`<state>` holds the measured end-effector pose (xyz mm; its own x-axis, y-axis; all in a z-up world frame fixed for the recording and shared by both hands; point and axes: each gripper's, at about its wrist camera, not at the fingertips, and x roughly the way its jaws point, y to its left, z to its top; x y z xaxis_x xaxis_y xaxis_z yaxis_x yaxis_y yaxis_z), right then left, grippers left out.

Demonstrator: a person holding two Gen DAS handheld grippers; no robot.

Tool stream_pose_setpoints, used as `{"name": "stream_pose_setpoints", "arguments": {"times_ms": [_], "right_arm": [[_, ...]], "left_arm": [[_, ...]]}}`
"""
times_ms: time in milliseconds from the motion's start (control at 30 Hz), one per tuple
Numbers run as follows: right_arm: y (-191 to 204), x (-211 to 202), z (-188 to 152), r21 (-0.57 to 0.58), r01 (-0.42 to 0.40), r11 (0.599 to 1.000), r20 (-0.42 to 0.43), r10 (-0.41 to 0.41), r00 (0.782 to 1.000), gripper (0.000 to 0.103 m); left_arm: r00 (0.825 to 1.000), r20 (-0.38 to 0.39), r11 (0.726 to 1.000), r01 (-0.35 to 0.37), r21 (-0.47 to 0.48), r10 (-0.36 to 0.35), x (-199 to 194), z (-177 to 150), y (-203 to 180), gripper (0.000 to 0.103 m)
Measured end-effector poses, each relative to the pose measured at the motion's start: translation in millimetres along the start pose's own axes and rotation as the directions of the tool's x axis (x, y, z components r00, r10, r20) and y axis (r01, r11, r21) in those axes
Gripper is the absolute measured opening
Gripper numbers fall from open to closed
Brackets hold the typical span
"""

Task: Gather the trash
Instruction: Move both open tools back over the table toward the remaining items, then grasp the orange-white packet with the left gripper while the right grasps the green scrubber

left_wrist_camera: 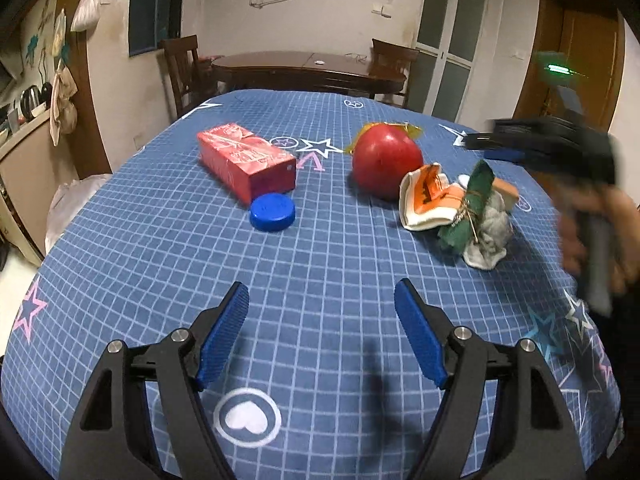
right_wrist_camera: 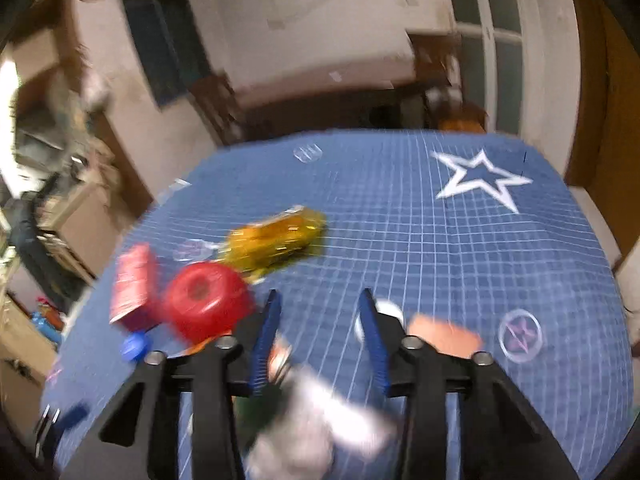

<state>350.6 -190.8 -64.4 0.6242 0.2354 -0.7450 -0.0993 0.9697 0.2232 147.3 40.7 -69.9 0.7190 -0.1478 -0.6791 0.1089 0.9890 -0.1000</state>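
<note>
On the blue checked tablecloth (left_wrist_camera: 320, 264) lie a red carton (left_wrist_camera: 246, 162), a blue bottle cap (left_wrist_camera: 273, 212), a red apple (left_wrist_camera: 386, 160) with a yellow wrapper (left_wrist_camera: 404, 128) behind it, and a heap of crumpled trash (left_wrist_camera: 460, 208): an orange-white wrapper, a green scrap and a grey-white tissue. My left gripper (left_wrist_camera: 322, 300) is open and empty above the near cloth. My right gripper (right_wrist_camera: 318, 300) is open above the trash heap (right_wrist_camera: 320, 432), blurred; it also shows in the left wrist view (left_wrist_camera: 496, 144). The apple (right_wrist_camera: 206, 304), carton (right_wrist_camera: 132, 292) and yellow wrapper (right_wrist_camera: 276, 244) lie to its left.
A dark wooden table (left_wrist_camera: 308, 68) with chairs stands behind. A counter with kitchenware (left_wrist_camera: 24, 108) is at the left. A white bag (left_wrist_camera: 68, 208) sits by the table's left edge. A door (left_wrist_camera: 576, 68) is at the right.
</note>
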Motion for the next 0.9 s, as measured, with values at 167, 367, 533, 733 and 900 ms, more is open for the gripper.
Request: {"name": "stream_pose_setpoints", "arguments": {"times_ms": [167,367,533,733,900], "right_arm": [[16,33,-19,-0.047,-0.126,0.991,-0.207,0.114,0.972,0.031],[39,-88,-87,-0.148,-0.358,0.922,-0.119,0.343,0.932,0.031],[20,-157,-135,-0.200,-0.200,0.959,0.051,0.215,0.975,0.050],[10,-166,-199,-0.163,-0.079,0.983,0.078,0.093,0.993,0.057],[29,-149,-217,-0.181,-0.092,0.979,0.076,0.107,0.991,0.057]], "left_arm": [[1.000,0.012,1.000,-0.002,-0.021,0.002,-9,-5,12,0.075],[0.999,0.026,0.995,-0.018,-0.100,0.021,-17,-3,45,0.076],[0.999,0.050,0.997,0.000,-0.079,0.004,-35,-5,59,0.076],[0.994,0.042,0.995,0.097,0.010,-0.098,-51,-11,46,0.076],[0.982,0.072,0.979,0.163,0.121,-0.173,-61,-8,12,0.076]]}}
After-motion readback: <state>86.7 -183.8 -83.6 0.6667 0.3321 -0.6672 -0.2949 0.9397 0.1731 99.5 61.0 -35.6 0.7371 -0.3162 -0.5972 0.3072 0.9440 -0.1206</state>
